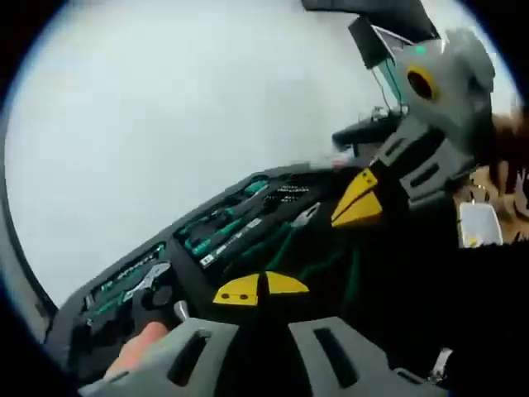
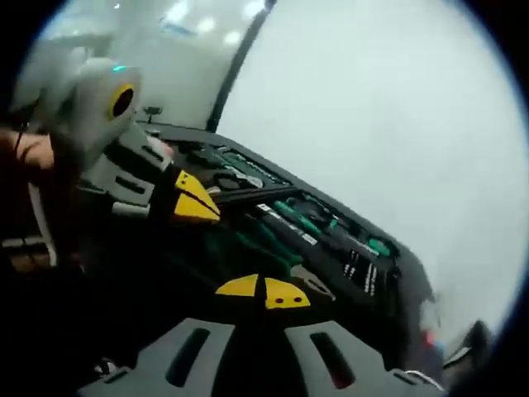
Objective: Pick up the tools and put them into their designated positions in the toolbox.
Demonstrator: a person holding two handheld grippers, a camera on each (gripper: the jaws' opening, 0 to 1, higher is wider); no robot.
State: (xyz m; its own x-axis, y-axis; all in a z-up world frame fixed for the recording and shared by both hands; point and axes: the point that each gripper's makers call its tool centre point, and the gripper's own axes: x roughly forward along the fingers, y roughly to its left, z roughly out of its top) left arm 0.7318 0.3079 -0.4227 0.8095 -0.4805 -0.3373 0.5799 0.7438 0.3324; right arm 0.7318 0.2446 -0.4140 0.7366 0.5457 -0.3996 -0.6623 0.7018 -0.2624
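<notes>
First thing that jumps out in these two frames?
The open black toolbox, its slots lined with green-handled tools, runs diagonally across both views against a pale blank wall. The yellow-tipped grey tools stand out next: the left tool and right tool each rise at the bottom of their own view over the box, and each shows large in the other's view, tip down over the box.

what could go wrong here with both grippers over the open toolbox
Both views are motion-blurred, so aim is uncertain. The right gripper and left gripper hang close together above the toolbox; they might collide. The slots already hold green-handled screwdrivers and pliers, so a careless descent could knock those seated tools loose.
</notes>
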